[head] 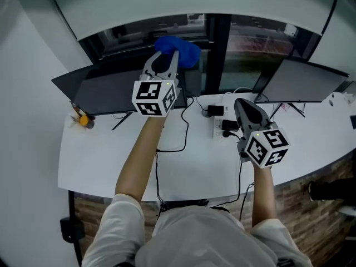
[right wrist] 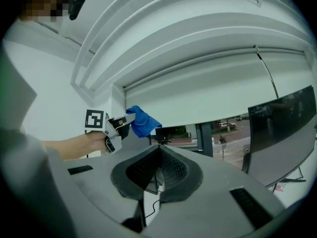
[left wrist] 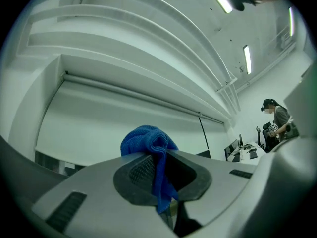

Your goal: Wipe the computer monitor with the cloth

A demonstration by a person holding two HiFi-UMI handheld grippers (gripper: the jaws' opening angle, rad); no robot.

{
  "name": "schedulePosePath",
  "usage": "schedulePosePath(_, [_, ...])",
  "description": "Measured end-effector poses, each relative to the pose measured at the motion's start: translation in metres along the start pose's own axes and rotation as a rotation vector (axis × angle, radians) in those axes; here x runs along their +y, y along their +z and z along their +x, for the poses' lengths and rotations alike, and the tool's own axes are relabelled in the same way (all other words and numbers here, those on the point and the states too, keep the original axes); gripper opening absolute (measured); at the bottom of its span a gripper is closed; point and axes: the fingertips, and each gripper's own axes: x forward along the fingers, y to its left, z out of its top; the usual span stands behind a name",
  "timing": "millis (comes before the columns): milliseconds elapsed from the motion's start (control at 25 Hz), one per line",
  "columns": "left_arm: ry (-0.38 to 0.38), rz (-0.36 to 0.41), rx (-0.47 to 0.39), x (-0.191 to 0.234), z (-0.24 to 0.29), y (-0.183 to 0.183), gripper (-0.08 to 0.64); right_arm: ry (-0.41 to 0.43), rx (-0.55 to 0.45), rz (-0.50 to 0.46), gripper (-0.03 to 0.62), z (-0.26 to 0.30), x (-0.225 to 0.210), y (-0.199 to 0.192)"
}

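Far out at nine o'clock on the white desk (head: 105, 160) lies a small yellow thing (head: 84, 120), too small for me to tell what it is. Just behind it, at ten o'clock, stands the left monitor (head: 108, 90) with its dark screen toward me.

My left gripper (head: 166, 57) is raised at eleven o'clock over that monitor's right end. Its jaws are clamped on the cloth (head: 179, 49). The cloth is bright blue and nubbly, bunched into a soft lump beyond the jaw tips, with one fold hanging down between the pads. I cannot tell whether it touches the monitor's top edge. Behind it, at twelve o'clock, a dark window post (head: 217, 49) splits the window.

Below the post, black cables (head: 184, 128) trail across the desk toward me, and a power strip (head: 218, 128) with plugs lies at one o'clock.

My right gripper (head: 243, 105) hovers low just right of the strip. Its jaws are together with nothing between them.

At two o'clock stands the right monitor (head: 303, 81), also dark, well apart from the cloth. In the left gripper view, a person (left wrist: 275, 122) stands far off by other desks.
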Motion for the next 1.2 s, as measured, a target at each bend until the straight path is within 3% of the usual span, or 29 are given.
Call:
schedulePosePath(80, [0.012, 0.027, 0.010, 0.017, -0.022, 0.008, 0.057, 0.007, -0.018, -0.007, 0.014, 0.006, 0.011, 0.009])
schedulePosePath(280, [0.045, 0.194, 0.084, 0.062, -0.088, 0.018, 0.058, 0.037, -0.054, -0.044, 0.015, 0.030, 0.046, 0.031])
schedulePosePath(560, [0.077, 0.282, 0.176, 0.110, -0.180, 0.019, 0.058, 0.106, -0.047, -0.161, 0.015, 0.062, 0.116, 0.037])
schedulePosePath(760, [0.081, 0.324, 0.238, 0.128, -0.232, 0.016, 0.058, 0.123, -0.045, -0.260, 0.014, 0.075, 0.159, 0.036])
schedulePosePath(1080, [0.100, 0.267, 0.247, 0.134, -0.281, 0.008, 0.058, 0.185, -0.043, -0.250, 0.014, 0.077, 0.193, 0.034])
schedulePosePath(1200, [0.126, 0.279, 0.227, 0.133, -0.292, 0.012, 0.058, 0.184, -0.031, -0.276, 0.014, 0.077, 0.201, 0.028])
